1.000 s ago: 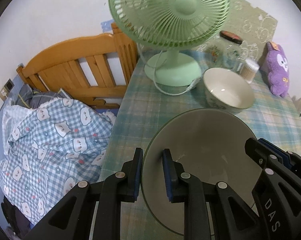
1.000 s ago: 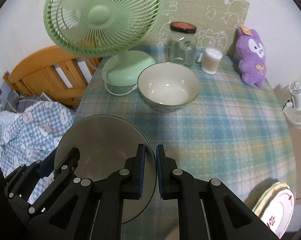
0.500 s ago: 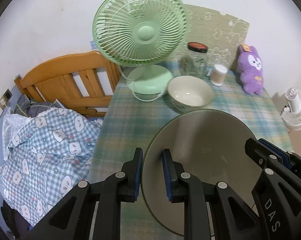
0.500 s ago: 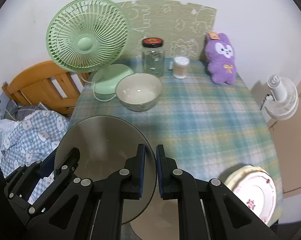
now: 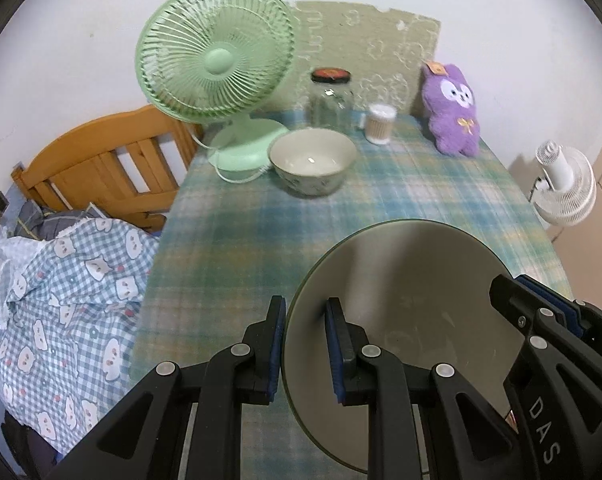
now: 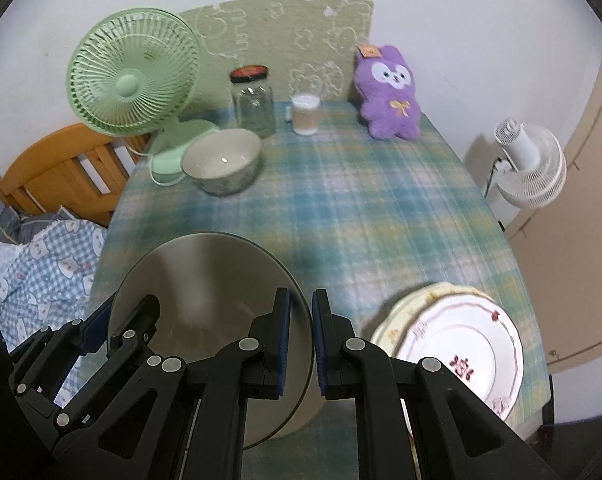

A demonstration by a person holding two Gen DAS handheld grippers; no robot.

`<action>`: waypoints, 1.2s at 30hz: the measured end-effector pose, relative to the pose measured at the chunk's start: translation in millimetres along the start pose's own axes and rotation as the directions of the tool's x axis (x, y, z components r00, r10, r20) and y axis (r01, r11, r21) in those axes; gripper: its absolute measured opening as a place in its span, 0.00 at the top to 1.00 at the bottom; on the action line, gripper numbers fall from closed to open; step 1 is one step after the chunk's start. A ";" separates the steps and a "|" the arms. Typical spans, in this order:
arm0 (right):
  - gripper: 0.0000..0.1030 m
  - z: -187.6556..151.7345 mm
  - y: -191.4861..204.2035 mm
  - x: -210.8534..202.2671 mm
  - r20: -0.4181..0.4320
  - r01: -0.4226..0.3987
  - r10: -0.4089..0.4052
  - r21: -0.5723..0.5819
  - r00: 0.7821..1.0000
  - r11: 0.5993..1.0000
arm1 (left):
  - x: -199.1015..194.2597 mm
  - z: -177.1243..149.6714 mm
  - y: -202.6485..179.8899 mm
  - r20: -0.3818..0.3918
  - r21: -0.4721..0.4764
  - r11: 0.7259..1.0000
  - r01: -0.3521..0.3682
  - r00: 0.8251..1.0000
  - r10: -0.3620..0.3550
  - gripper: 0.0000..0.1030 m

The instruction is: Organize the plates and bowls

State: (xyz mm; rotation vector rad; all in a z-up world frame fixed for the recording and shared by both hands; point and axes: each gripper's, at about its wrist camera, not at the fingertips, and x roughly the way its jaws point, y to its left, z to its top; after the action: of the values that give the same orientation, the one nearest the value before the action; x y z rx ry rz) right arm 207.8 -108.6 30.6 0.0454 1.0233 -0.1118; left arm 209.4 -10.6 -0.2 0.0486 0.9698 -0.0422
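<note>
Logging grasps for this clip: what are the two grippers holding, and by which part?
Both hold one grey glass plate by its rim: left gripper on its left edge, right gripper on its right edge.

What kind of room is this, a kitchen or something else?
Most likely a bedroom, not a kitchen. A wooden bed frame with a checked quilt stands right beside the table, and a purple plush toy and a green desk fan sit on it.

Black plastic tongs; blue pads; silver screws; white "DAS" lettering
</note>
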 end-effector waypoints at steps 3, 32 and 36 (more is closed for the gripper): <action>0.86 -7.8 -8.6 6.4 -0.024 0.008 -0.008 0.010 1.000 1.000 | 6.3 -7.2 -8.7 -0.024 0.010 1.000 0.007 1.000 -0.007 0.83; 0.86 -29.8 -21.1 68.3 -0.152 -0.007 0.009 0.013 0.988 1.000 | 56.7 -30.7 -21.0 -0.155 0.029 1.000 -0.013 0.988 0.017 0.83; 0.83 -29.8 -21.1 68.4 -0.164 -0.016 0.019 0.020 0.986 1.000 | 56.5 -30.9 -20.5 -0.164 0.025 1.000 0.009 0.986 -0.005 0.81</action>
State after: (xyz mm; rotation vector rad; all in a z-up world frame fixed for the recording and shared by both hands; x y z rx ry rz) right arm 215.4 -131.8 -42.9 0.0813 1.1863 -0.1030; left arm 214.7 -30.1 -64.7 0.0735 1.1339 -0.0578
